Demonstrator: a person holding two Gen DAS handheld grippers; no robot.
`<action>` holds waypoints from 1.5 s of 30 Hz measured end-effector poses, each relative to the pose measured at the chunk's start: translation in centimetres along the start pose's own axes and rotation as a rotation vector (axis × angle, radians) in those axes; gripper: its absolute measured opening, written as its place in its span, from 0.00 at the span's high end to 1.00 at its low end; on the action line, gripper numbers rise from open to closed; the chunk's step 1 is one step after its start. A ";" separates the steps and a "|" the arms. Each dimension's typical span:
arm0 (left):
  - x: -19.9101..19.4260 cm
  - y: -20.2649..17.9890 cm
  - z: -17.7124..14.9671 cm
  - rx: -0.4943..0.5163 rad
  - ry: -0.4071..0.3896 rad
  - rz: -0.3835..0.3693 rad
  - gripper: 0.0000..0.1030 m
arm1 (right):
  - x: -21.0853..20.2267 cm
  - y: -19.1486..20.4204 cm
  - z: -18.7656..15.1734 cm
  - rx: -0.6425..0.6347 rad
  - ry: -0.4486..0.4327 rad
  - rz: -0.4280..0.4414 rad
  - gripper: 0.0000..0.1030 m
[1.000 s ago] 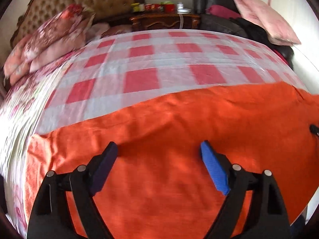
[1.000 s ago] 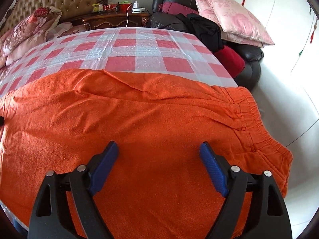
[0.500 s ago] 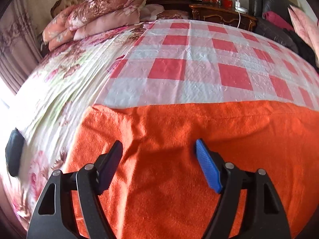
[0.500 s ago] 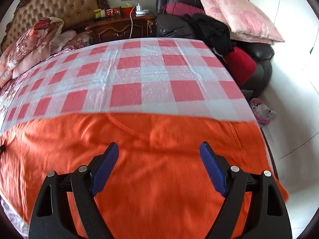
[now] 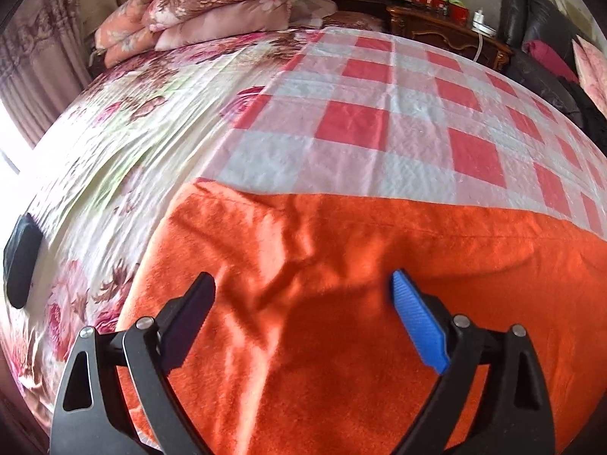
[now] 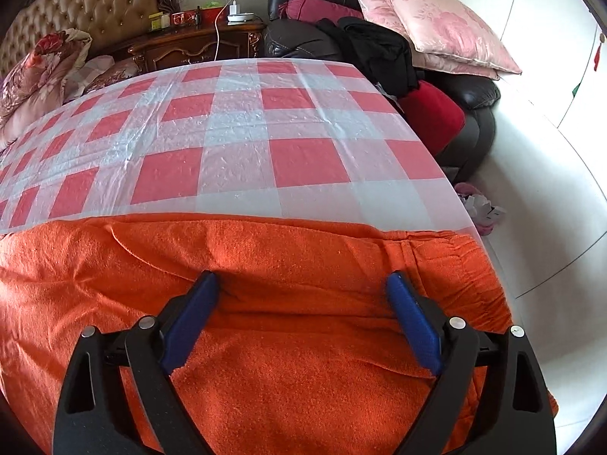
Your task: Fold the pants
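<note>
Orange pants [image 5: 341, 341] lie spread flat across the near end of a bed. In the left wrist view their leg end lies at the left, over the floral sheet. In the right wrist view the pants [image 6: 265, 265] show a gathered elastic waistband [image 6: 466, 265] at the right, near the bed's edge. My left gripper [image 5: 301, 292] hovers just above the fabric near the leg end. Its jaws are opening and nothing is pinched between them. My right gripper [image 6: 299, 288] hangs over the fabric left of the waistband, jaws opening, nothing gripped.
A red-and-white checked plastic cover [image 6: 235, 132] lies over the bed beyond the pants. Folded floral quilts [image 5: 212, 3] sit by the headboard. A wooden nightstand [image 6: 197, 43] stands behind. A black sofa with pink cushions [image 6: 436, 26] flanks the right side. A black object [image 5: 21, 261] rests at the left.
The left gripper has slid left along the pants to their leg end and rolled. The right gripper has moved toward the far edge of the pants. Both pairs of jaws stand slightly wider.
</note>
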State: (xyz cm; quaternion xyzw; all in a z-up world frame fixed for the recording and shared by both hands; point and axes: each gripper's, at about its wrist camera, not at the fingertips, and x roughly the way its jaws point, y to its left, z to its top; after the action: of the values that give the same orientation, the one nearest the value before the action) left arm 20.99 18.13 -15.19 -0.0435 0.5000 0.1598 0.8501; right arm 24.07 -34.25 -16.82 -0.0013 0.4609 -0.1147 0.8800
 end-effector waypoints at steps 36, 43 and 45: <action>5.2 27.0 -15.2 -1.015 0.068 -0.956 0.27 | -14.1 23.0 -4.5 -0.374 -0.024 0.448 0.16; 7.3 24.7 -14.1 -1.004 0.099 -1.079 0.64 | -13.8 27.1 -7.0 -0.438 0.043 0.452 0.23; 7.1 24.6 -13.7 -0.980 0.087 -1.064 0.69 | -13.0 27.2 -7.3 -0.437 0.072 0.443 0.29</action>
State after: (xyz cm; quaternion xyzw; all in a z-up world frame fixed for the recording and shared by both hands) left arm 4.97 39.82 -25.99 -0.6631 0.3155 -0.0716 0.6750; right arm 16.46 -4.34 -13.39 -0.0858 0.4947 0.1815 0.8456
